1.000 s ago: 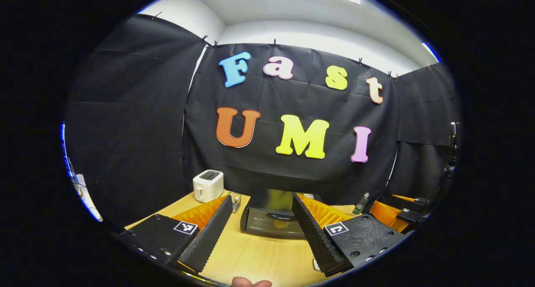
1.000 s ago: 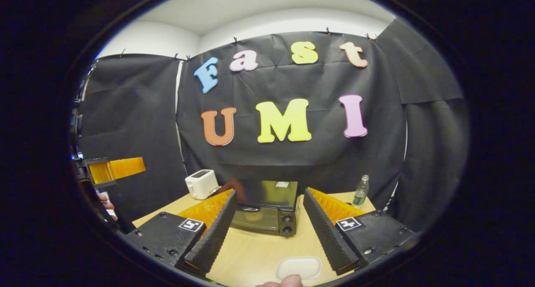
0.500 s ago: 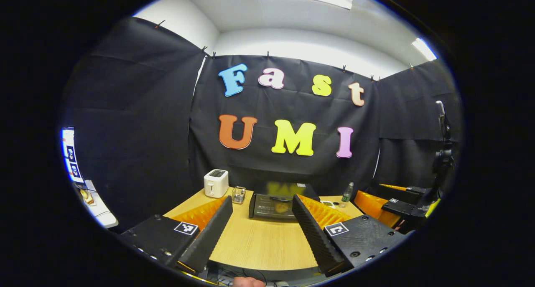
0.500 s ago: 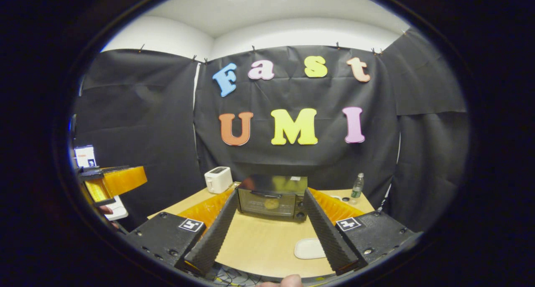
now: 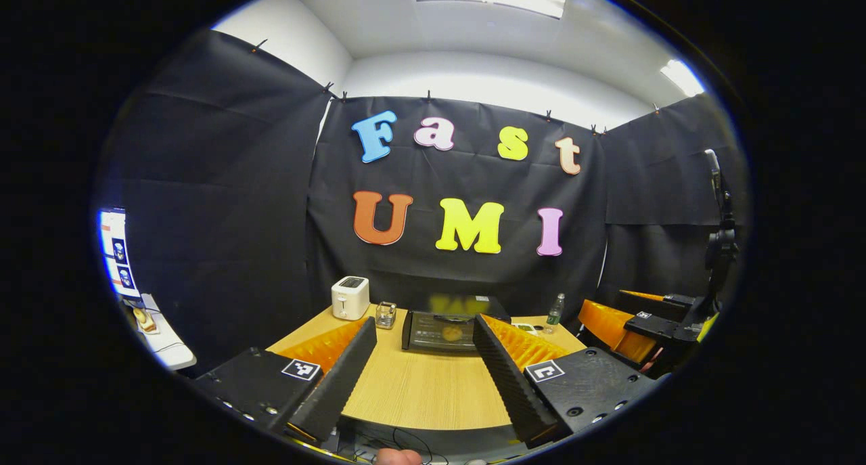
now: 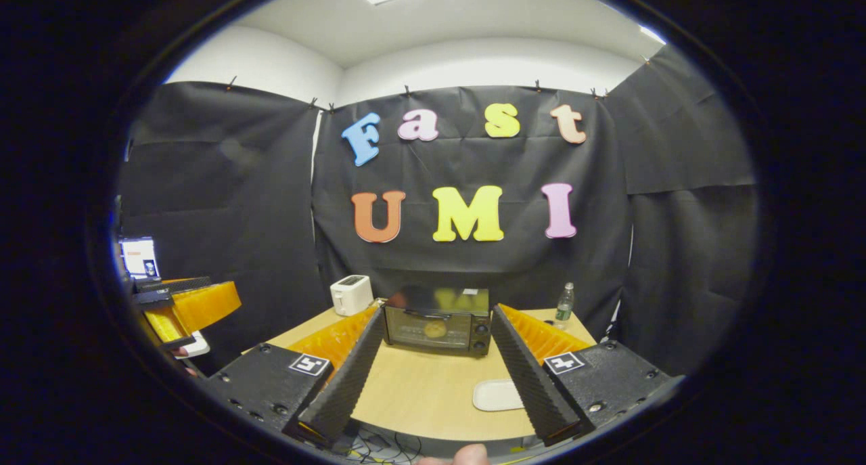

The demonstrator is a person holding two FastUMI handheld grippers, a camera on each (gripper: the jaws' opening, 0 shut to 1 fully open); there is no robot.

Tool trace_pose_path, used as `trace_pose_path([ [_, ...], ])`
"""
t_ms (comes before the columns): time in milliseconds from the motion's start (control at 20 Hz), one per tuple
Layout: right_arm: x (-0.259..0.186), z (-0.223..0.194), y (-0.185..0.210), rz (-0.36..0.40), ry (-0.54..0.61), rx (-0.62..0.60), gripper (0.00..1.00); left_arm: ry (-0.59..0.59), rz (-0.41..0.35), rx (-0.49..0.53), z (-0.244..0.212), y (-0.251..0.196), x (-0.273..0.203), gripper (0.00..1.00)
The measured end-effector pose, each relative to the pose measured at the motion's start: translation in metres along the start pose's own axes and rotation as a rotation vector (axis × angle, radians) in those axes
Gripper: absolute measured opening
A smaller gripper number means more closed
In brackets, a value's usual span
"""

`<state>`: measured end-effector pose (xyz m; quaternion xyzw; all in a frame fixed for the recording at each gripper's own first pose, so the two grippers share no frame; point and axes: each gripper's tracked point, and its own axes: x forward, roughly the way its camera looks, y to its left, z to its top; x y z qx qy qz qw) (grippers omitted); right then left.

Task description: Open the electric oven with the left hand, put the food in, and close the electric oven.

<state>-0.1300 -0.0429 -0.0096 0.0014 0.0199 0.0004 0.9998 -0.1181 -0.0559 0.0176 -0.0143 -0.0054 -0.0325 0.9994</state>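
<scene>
The electric oven (image 6: pixel 438 328) stands at the far side of the wooden table (image 6: pixel 433 397), door closed, with the food (image 6: pixel 434 329) visible through the glass on the rack inside. In the right gripper view the oven faces the camera squarely; its two control knobs sit on its right end. In the left gripper view the oven (image 5: pixel 443 331) appears at an angle and smaller, the food (image 5: pixel 451 332) again showing behind the door.

The left gripper (image 5: pixel 423 373) has its fingers spread wide and holds nothing; bare table lies between them. The right gripper (image 6: pixel 433 377) is likewise spread wide and empty. Both sit back at the near edge of the table, well apart from the oven.

The right gripper view shows a white tray (image 6: pixel 497 394) lying on the table near the front edge, just beside the right finger. The left gripper view shows a small glass jar (image 5: pixel 385 314) between the white toaster (image 5: pixel 350 297) and the oven. Both views show the water bottle (image 6: pixel 564 302) right of the oven.

Each view shows the other gripper off to one side: the right gripper at the right margin of the left gripper view (image 5: pixel 643 319), the left gripper at the left margin of the right gripper view (image 6: pixel 183 306). The table surface between the near edge and the oven is open apart from the tray. Cables hang below the near edge.
</scene>
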Motion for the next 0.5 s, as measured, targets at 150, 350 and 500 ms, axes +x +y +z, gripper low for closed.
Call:
trace_pose_path([
  [150, -0.006, 0.000, -0.005, -0.012, -0.014, 0.006, 0.96, -0.004, -0.019, -0.005, -0.002, -0.007, -0.002, 0.94],
  [350, -0.009, -0.003, -0.008, -0.013, -0.014, 0.014, 0.97, 0.005, -0.024, 0.013, -0.005, -0.009, 0.002, 0.94],
  [500, -0.009, -0.003, -0.013, -0.019, -0.014, 0.021, 0.96, 0.006, -0.024, 0.004, -0.009, -0.012, 0.003, 0.94],
])
